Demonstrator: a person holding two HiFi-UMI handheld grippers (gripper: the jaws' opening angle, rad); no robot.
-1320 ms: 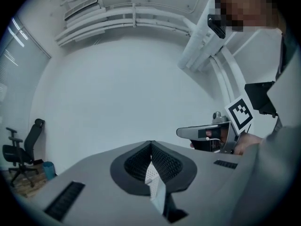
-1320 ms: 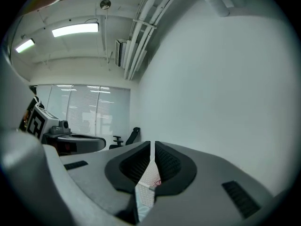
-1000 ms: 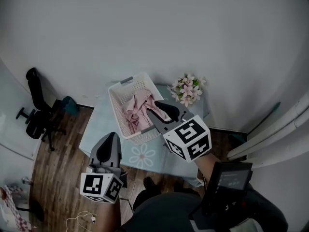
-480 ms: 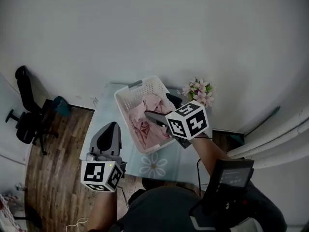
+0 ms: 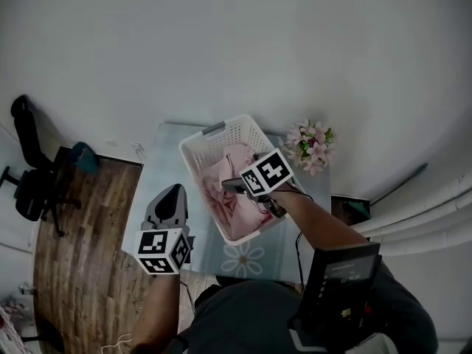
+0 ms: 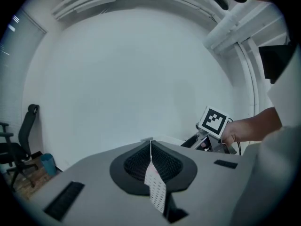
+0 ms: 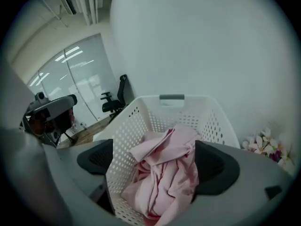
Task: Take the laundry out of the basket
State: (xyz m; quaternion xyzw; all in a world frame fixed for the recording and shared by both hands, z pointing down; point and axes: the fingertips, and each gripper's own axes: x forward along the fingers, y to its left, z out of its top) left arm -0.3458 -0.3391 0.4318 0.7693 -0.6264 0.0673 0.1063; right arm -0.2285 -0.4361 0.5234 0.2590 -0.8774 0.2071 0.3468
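Right gripper (image 5: 247,196) hangs over the white perforated plastic laundry basket (image 5: 198,143). Its jaws are opening wide. The crumpled pink laundry (image 7: 164,173) and the basket's near wall lie between the jaws, and the pads are clear of the cloth. The laundry sits in the basket on the pale blue table (image 5: 167,161). Left gripper (image 5: 174,195) is held apart beside the basket, over the table edge, jaws pressed together.

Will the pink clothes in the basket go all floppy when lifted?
Probably floppy: the pink clothes lie crumpled in soft folds, so they would likely droop. They look thin, so probably light. A fold might catch on the holes of the basket.
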